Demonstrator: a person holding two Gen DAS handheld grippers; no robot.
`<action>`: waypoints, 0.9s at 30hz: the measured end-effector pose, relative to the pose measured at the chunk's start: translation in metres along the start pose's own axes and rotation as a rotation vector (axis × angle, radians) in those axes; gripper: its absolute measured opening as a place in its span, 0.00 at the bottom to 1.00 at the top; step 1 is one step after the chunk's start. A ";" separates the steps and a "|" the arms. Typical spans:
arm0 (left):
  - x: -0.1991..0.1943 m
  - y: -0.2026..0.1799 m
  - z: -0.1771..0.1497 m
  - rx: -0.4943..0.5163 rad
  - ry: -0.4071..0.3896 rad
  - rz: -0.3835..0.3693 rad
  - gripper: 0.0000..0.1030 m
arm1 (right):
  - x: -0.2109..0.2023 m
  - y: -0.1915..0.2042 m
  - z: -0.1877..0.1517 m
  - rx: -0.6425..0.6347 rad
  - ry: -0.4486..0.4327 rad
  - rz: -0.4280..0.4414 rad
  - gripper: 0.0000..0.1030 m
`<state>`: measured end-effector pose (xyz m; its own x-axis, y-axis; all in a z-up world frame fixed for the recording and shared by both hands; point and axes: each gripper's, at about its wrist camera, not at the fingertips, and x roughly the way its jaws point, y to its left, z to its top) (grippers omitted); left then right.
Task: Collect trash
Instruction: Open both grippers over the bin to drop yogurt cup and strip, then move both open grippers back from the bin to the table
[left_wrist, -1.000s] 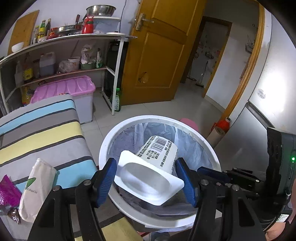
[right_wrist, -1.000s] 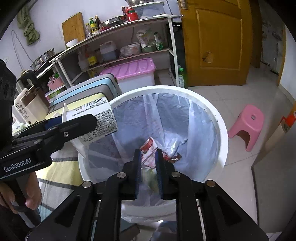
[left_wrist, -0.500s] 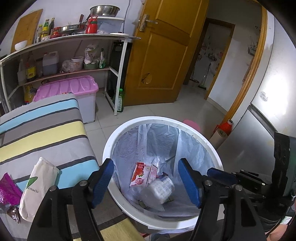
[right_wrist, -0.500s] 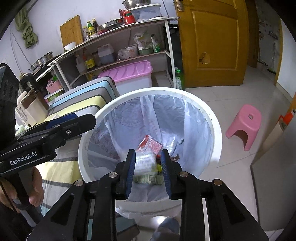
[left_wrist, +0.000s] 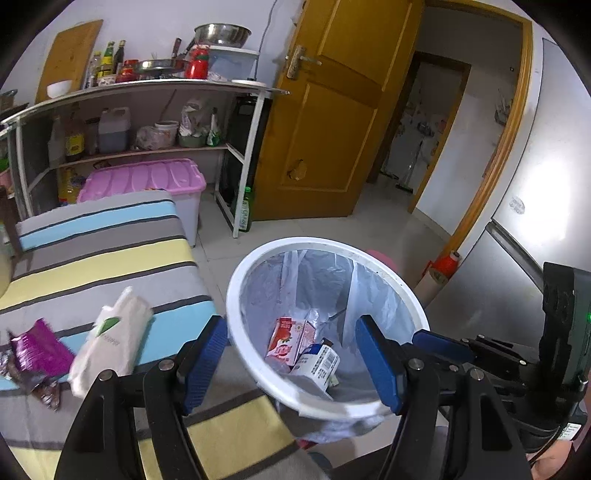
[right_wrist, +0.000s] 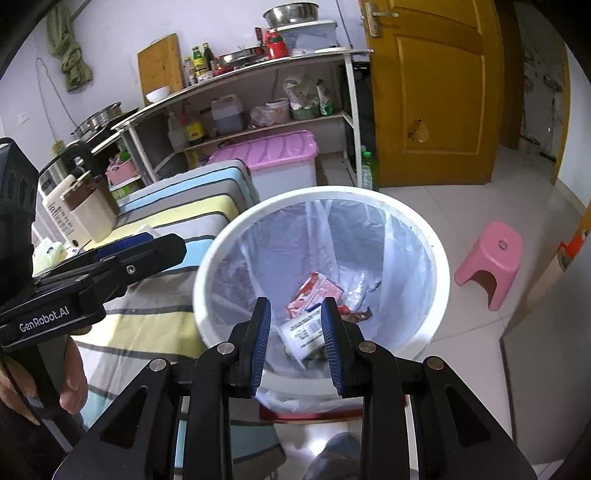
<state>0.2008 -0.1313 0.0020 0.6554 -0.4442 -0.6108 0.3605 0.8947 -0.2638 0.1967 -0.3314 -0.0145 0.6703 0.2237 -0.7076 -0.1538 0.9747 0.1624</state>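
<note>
Down at 6 o'clock in the bin (left_wrist: 236, 295), the cup (left_wrist: 318, 363) is now lying; the left tool (left_wrist: 291, 360) has just been opening wide, empty. Right tool (right_wrist: 295, 343) is half open, empty. Wrappers (left_wrist: 40, 354) at 9 o'clock are waiting on the bench (left_wrist: 99, 258).

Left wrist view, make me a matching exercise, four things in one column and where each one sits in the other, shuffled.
Things:
1. red carton
2. white packet
3. steel bowl
4. green bottle

Places:
A. on the floor beside the shelf leg
B. on the striped cloth
C. inside the white bin
D. on top of the shelf

Pairs: 1-C, 2-B, 3-D, 4-A
</note>
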 end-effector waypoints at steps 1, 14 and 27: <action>-0.004 0.001 -0.001 -0.002 -0.006 0.003 0.70 | -0.002 0.002 0.000 -0.003 -0.002 0.002 0.29; -0.062 0.023 -0.030 -0.033 -0.059 0.087 0.69 | -0.028 0.053 -0.013 -0.097 -0.032 0.076 0.29; -0.106 0.047 -0.058 -0.077 -0.087 0.163 0.69 | -0.034 0.087 -0.024 -0.156 -0.035 0.140 0.29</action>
<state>0.1098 -0.0396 0.0105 0.7570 -0.2928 -0.5842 0.1957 0.9545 -0.2249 0.1427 -0.2540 0.0071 0.6589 0.3596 -0.6608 -0.3563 0.9227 0.1468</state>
